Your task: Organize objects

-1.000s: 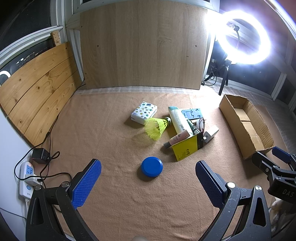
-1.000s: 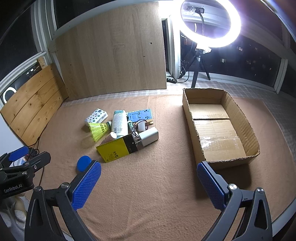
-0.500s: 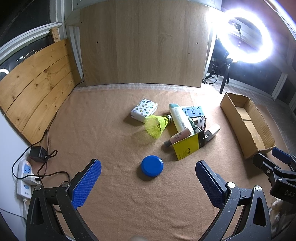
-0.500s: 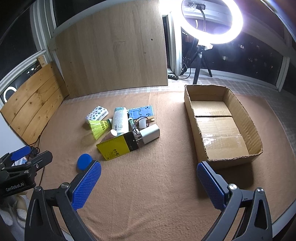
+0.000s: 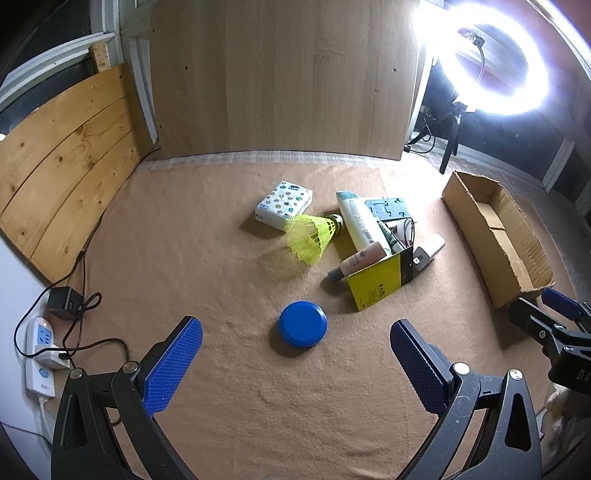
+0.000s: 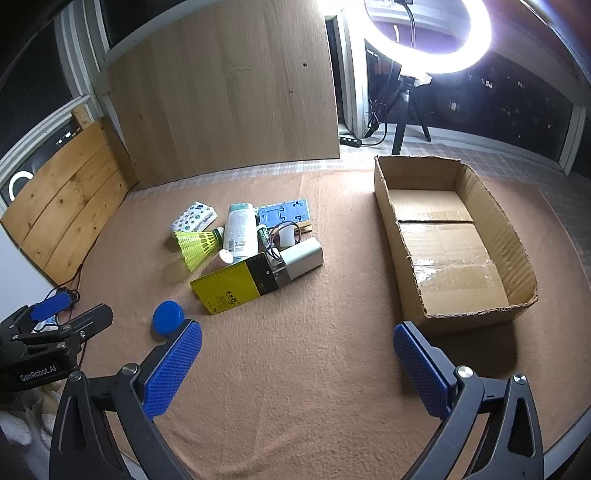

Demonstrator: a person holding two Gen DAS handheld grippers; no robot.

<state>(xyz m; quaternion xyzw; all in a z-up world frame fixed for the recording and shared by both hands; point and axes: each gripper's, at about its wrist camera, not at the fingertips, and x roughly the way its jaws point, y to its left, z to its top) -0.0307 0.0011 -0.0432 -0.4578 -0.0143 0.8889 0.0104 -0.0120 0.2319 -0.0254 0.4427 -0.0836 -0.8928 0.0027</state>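
Observation:
A pile lies mid-carpet: a patterned tissue pack, a yellow shuttlecock, a white bottle, a pink tube, a yellow-and-black notebook, a blue plastic card and a grey power bank. A blue round lid lies alone, nearer me. An empty cardboard box stands to the right. My left gripper is open and empty, just short of the lid. My right gripper is open and empty, short of the pile and box.
A brown carpet covers the floor. Wooden panels stand behind and at the left. A power strip with a charger and cables lies at the left edge. A bright ring light on a tripod stands beyond the box.
Both grippers have shifted slightly; the views have tilted a little. The objects have not moved and both grippers stay open.

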